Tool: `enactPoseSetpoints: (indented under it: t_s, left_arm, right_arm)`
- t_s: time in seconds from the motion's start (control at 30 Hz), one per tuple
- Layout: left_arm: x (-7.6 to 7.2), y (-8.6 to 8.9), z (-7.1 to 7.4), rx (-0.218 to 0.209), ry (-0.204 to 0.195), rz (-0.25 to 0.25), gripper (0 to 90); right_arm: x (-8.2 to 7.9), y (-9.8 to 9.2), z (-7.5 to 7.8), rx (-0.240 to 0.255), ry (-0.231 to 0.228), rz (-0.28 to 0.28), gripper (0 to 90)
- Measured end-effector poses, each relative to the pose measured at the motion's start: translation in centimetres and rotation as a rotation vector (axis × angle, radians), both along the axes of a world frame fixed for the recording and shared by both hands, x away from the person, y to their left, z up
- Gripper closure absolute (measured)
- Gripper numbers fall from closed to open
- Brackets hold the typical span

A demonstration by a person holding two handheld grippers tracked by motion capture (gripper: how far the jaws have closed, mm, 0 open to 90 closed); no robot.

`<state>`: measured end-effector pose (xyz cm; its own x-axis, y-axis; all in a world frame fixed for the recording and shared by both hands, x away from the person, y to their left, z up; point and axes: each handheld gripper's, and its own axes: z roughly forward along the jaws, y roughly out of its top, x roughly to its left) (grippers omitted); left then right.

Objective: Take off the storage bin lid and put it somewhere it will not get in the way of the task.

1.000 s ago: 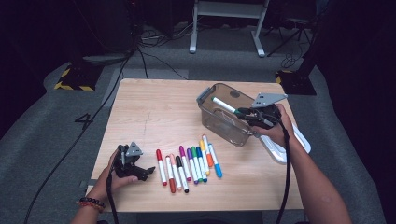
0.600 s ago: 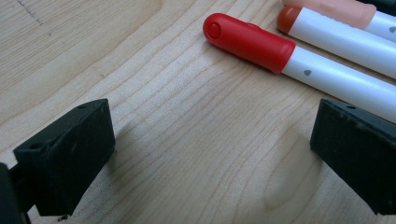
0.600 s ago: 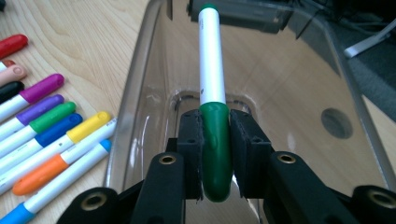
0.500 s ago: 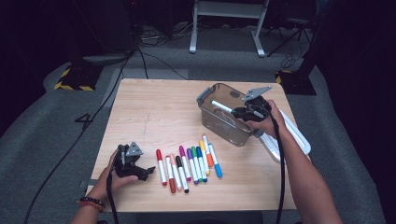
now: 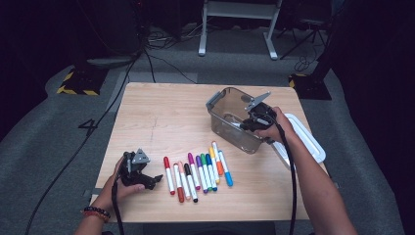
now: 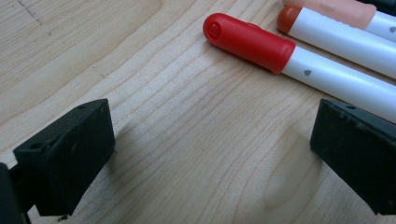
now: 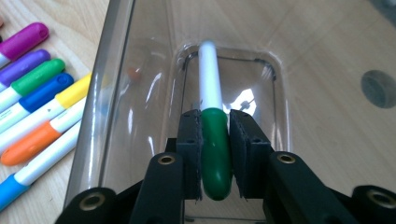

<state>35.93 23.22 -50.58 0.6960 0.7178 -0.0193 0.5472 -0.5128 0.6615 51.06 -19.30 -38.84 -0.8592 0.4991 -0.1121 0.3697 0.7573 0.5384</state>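
My right gripper (image 7: 215, 121) is shut on the green cap of a white-barrelled marker (image 7: 215, 158), with the barrel pointing down into the clear plastic box (image 7: 107, 93). In the high view that gripper (image 5: 247, 125) reaches over the box's (image 5: 220, 99) right rim, its tips inside. A row of several coloured markers (image 5: 198, 171) lies on the table in front of the box. My left gripper (image 5: 154, 179) rests on the table left of the row, open, with bare wood between its pads (image 6: 70, 149). The red-capped marker (image 6: 252, 42) lies just beyond them.
The box's white lid (image 5: 308, 142) lies at the table's right edge, behind my right hand. Purple, green, blue, yellow and orange markers (image 7: 37, 93) lie just outside the box's left wall. The wooden table (image 5: 161, 112) has free room at its far left.
My right gripper has moved left and down with the green marker, from above the box's right rim into the box. The left gripper has stayed still.
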Motion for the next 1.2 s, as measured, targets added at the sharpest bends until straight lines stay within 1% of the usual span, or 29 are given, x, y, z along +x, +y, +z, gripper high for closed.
enactPoseSetpoints:
  t_s: [0.03,0.13,0.17,0.2,0.23,0.27,0.3,0.33,0.37,0.4,0.47,0.5,0.53,0.57,0.6,0.63,0.67,0.73,0.77,0.8,0.87,0.9,0.93,0.97,1.0,1.07,1.1,1.13,1.2]
  left_arm:
    - [0.0,0.0,0.0,0.000,0.000,0.000,0.1]
    - [0.0,0.0,0.0,0.000,0.000,0.000,0.1]
    - [0.0,0.0,0.0,0.000,0.000,0.000,0.2]
    - [0.0,0.0,0.0,0.000,0.000,0.000,0.2]
    - [0.0,0.0,0.0,0.000,-0.001,0.001,0.2]
    - [0.0,0.0,0.0,0.000,-0.001,0.001,0.2]
    - [0.0,0.0,0.0,0.001,-0.001,0.001,0.2]
    - [0.0,0.0,0.0,0.001,-0.001,0.001,0.2]
    - [0.0,0.0,0.0,0.001,-0.001,0.001,0.2]
    - [0.0,0.0,0.0,0.001,-0.001,0.001,0.2]
    - [0.0,0.0,0.0,0.000,0.000,0.001,0.2]
    - [0.0,0.0,0.0,0.001,-0.001,0.001,0.2]
    - [0.0,0.0,0.0,0.001,-0.001,0.001,0.2]
    - [-0.1,0.0,0.0,0.002,-0.002,0.001,0.4]
    - [-0.1,0.0,0.0,0.002,-0.002,0.001,0.4]
    - [-0.1,0.0,0.0,0.003,-0.002,0.001,0.4]
    - [-0.1,0.0,0.0,0.002,-0.002,0.001,0.4]
    - [-0.1,0.0,0.0,0.002,-0.002,0.001,0.4]
    - [-0.1,0.0,0.0,0.003,-0.002,0.001,0.4]
    - [-0.1,0.0,0.0,0.003,-0.002,0.001,0.4]
    - [-0.1,0.0,0.0,0.003,-0.002,0.002,0.4]
    - [-0.1,0.0,0.0,0.000,0.000,0.004,0.5]
    - [-0.1,0.0,0.0,0.000,0.000,0.005,0.5]
    - [-0.1,0.0,0.0,0.000,0.000,0.005,0.5]
    - [-0.1,0.0,0.0,0.000,-0.001,0.004,0.5]
    - [-0.1,0.0,0.0,0.000,0.000,0.005,0.5]
    - [-0.1,0.0,0.0,0.000,0.000,0.005,0.5]
    - [-0.1,0.0,0.0,0.000,0.000,0.005,0.4]
    - [-0.1,0.0,0.0,0.000,0.000,0.005,0.4]
  right_arm:
    - [0.0,0.0,0.0,-0.001,-0.016,-0.012,67.5]
    - [-0.1,-0.1,0.1,0.008,-0.022,-0.019,64.9]
    - [0.0,-0.3,0.3,0.008,-0.039,-0.048,57.7]
    - [0.0,-0.5,0.5,0.020,-0.051,-0.057,56.2]
    - [-0.2,-0.8,0.7,0.047,-0.054,-0.062,54.5]
    - [-0.4,-1.1,1.0,0.084,-0.053,-0.061,51.0]
    - [-0.4,-1.1,1.0,0.084,-0.053,-0.061,51.0]
    - [-0.7,-1.3,1.4,0.118,-0.069,-0.069,47.7]
    - [-1.7,-1.6,2.0,0.152,-0.100,-0.064,44.3]
    - [-1.7,-1.6,2.0,0.152,-0.100,-0.064,44.3]
    - [-2.6,-1.9,2.4,0.181,-0.117,-0.053,40.0]
    - [-3.5,-2.0,2.8,0.194,-0.135,-0.059,37.3]
    - [-3.5,-2.0,2.8,0.194,-0.135,-0.059,37.3]
    - [-4.2,-2.0,3.1,0.211,-0.148,-0.050,34.0]
    - [-4.2,-2.0,3.1,0.211,-0.148,-0.050,34.0]
    - [-5.0,-2.1,3.5,0.219,-0.166,-0.048,30.9]
    - [-5.0,-2.1,3.5,0.219,-0.166,-0.048,30.9]
    - [-5.9,-2.3,3.7,0.237,-0.178,-0.039,30.9]
    - [-6.7,-2.4,3.8,0.254,-0.178,-0.023,30.7]
    - [-6.7,-2.4,3.8,0.254,-0.178,-0.023,30.7]
    - [-7.5,-2.5,3.8,0.258,-0.190,-0.014,30.9]
    - [-8.4,-2.4,3.8,0.262,-0.191,0.005,31.1]
    - [-8.8,-2.4,3.8,0.264,-0.193,0.011,31.3]
    - [-9.2,-2.4,3.7,0.269,-0.192,0.016,31.9]
    - [-9.2,-2.4,3.7,0.269,-0.192,0.016,31.9]
    - [-9.9,-2.4,3.7,0.273,-0.188,0.021,32.0]
    - [-10.6,-2.4,3.5,0.275,-0.193,0.032,32.1]
    - [-10.6,-2.4,3.5,0.275,-0.193,0.032,32.1]
    - [-11.5,-2.3,3.0,0.279,-0.192,0.038,32.2]
